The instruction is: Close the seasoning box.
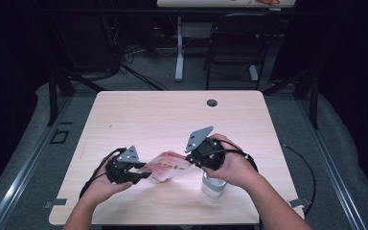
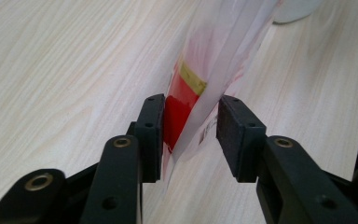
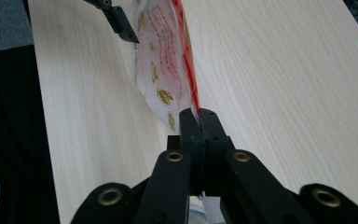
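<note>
A red and white printed plastic packet [image 1: 168, 165] hangs just above the table between my two grippers. My right gripper [image 1: 191, 162] is shut on the packet's right edge; in the right gripper view its jaws [image 3: 199, 119] pinch the thin film of the packet [image 3: 165, 60]. My left gripper [image 1: 146, 171] stands at the other end. In the left gripper view the packet [image 2: 200, 79] passes between the jaws of this gripper [image 2: 190, 116]; one pad lies against it and the other stands a little apart. The left gripper's tip [image 3: 121, 21] also shows far off in the right gripper view.
A white cylindrical container [image 1: 213, 186] stands on the light wooden table [image 1: 172, 115] under my right hand, near the front edge; its base shows in the left gripper view [image 2: 293, 9]. A cable hole [image 1: 212, 102] sits at the far side. A black chair [image 1: 235, 43] stands beyond the table.
</note>
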Motion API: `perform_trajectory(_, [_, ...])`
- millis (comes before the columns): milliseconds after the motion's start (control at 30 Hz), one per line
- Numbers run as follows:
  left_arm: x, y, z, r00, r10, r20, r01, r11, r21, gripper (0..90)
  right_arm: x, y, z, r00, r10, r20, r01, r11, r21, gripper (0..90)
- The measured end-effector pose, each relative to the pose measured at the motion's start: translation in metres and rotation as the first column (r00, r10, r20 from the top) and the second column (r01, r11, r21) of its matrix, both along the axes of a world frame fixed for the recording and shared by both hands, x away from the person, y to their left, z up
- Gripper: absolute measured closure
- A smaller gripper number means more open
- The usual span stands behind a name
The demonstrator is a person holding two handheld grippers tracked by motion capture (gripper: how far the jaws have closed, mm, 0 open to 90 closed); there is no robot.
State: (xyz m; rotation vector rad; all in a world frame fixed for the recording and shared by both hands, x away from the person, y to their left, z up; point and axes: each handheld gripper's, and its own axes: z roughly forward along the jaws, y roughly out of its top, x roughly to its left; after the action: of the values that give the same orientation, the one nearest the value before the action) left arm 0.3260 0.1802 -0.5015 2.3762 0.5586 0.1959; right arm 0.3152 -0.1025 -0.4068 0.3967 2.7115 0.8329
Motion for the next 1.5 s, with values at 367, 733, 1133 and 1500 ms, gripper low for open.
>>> perform_trajectory(367, [0.002,0.001,-0.007,1.0000,-0.001,-0.004,0.001,0.9996,0.030,69.4,-0.001,0.008,0.001,0.9998,0.012,0.013,-0.012,1.000,-0.002,89.9])
perform_trajectory(733, [0.003,0.006,-0.011,0.9999,-0.002,-0.016,0.002,0.9997,0.023,70.5,0.001,0.014,0.002,0.9998,0.018,-0.004,-0.018,0.998,0.060,81.8])
perform_trajectory(1133, [0.005,0.012,-0.015,0.9994,0.020,-0.027,-0.019,0.9998,0.010,68.4,0.003,0.017,-0.002,0.9999,0.009,-0.012,-0.008,0.991,0.132,82.2])
perform_trajectory(1500, [-0.002,0.028,0.007,0.9994,0.035,0.009,-0.034,0.9981,-0.052,69.6,0.004,0.027,0.001,0.9997,0.024,-0.004,-0.023,0.989,0.145,82.7])
